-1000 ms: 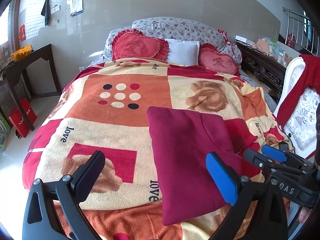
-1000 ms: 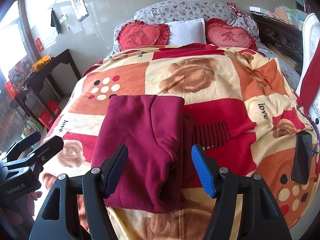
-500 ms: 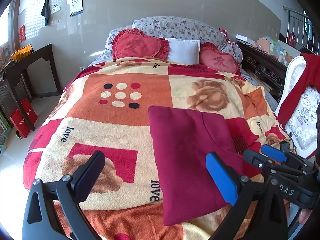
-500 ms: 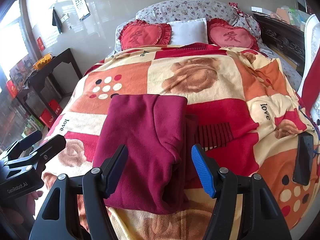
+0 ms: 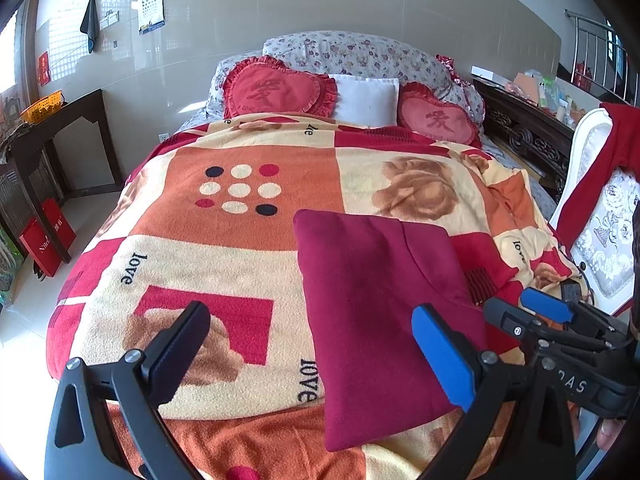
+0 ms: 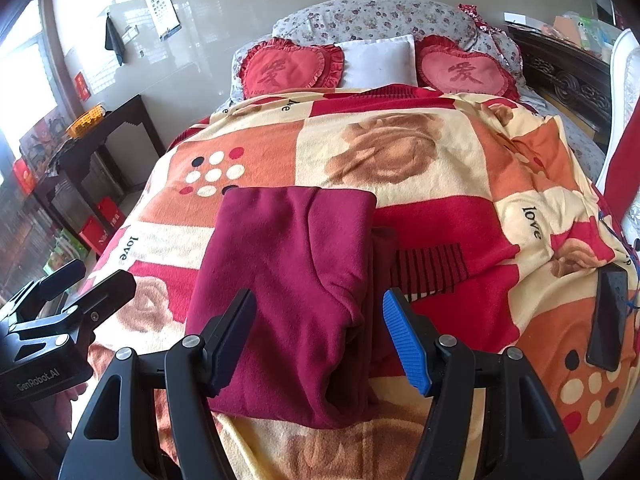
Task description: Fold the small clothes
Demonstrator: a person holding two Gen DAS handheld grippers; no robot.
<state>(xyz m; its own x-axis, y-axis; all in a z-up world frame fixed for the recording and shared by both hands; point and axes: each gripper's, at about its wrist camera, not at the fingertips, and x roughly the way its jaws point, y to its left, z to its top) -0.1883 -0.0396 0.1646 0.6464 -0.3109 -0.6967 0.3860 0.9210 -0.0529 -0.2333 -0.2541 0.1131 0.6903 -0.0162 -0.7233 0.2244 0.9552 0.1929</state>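
A dark red garment (image 5: 372, 312) (image 6: 288, 280) lies folded into a long rectangle on the patterned blanket (image 5: 224, 248) (image 6: 440, 184) near the foot of the bed. My left gripper (image 5: 316, 344) hovers open above the blanket, its blue finger over the garment's near right part and its black finger left of it. My right gripper (image 6: 320, 336) is open too, held above the garment's near end, with nothing between its fingers. Each gripper shows at the edge of the other's view, the right one (image 5: 560, 320) and the left one (image 6: 72, 292).
Two red heart cushions (image 5: 276, 92) and a white pillow (image 5: 366, 100) lie at the head. A dark phone (image 6: 608, 316) rests on the blanket at the right. A white chair with red cloth (image 5: 600, 184) stands right of the bed, a dark side table (image 5: 60, 128) left.
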